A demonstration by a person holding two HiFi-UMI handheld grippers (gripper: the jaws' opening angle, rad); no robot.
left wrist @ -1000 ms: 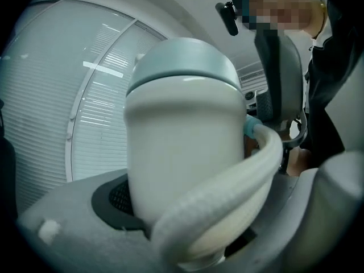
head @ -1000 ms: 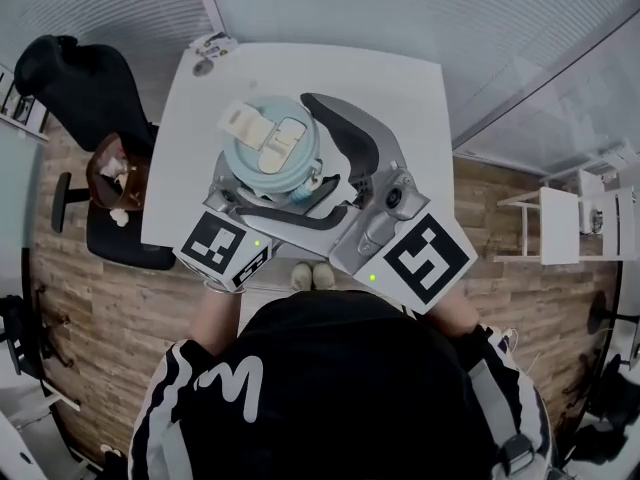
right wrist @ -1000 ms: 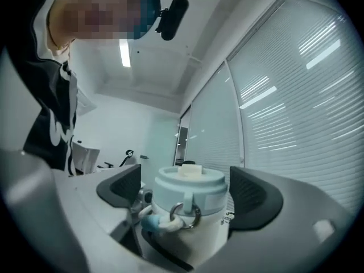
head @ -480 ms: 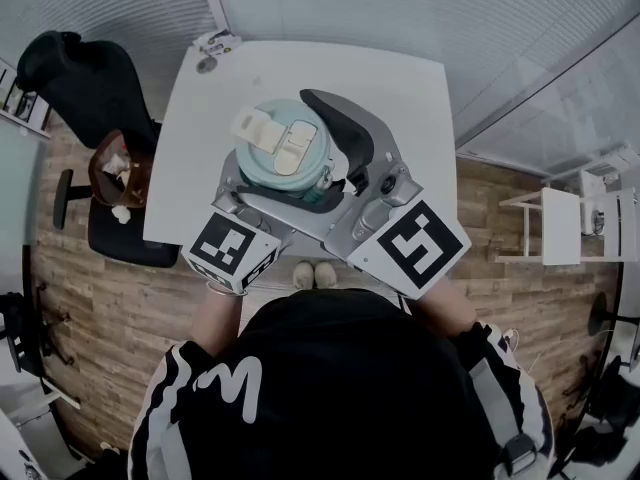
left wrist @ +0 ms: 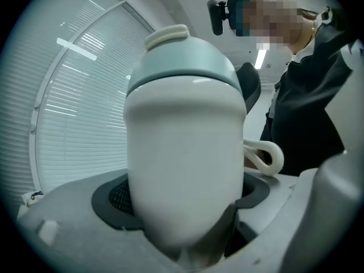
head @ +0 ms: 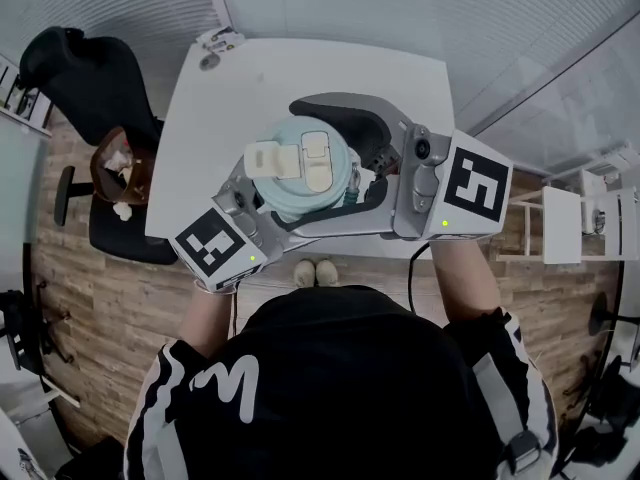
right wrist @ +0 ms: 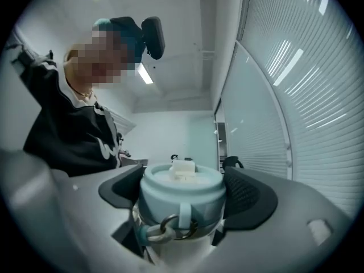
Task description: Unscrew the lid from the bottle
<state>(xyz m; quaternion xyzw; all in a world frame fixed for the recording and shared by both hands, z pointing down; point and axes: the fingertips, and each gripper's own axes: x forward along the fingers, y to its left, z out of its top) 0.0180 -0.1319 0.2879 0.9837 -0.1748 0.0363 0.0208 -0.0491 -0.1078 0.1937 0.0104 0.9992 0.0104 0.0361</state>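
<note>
A white bottle (left wrist: 182,169) with a pale blue lid (head: 300,168) is held up over the white table (head: 400,78). My left gripper (left wrist: 182,226) is shut on the bottle's white body, well below the lid (left wrist: 182,67). In the head view it reaches in from the lower left, its jaws mostly hidden under the lid. My right gripper (right wrist: 181,195) is shut on the lid (right wrist: 181,189), with a dark pad on each side. A white flip cap (head: 318,158) sits on top of the lid. A metal ring (right wrist: 170,226) hangs below the lid's rim.
A black office chair (head: 80,78) stands left of the table, with a brown bag (head: 115,173) on a second seat beside it. Small items (head: 215,43) lie at the table's far left corner. A white shelf unit (head: 575,218) stands at the right on the wooden floor.
My right gripper has swung counter-clockwise round the bottle, its marker cube going from lower right to right. The lid's flip cap has turned with it. The left gripper stayed shut on the body.
</note>
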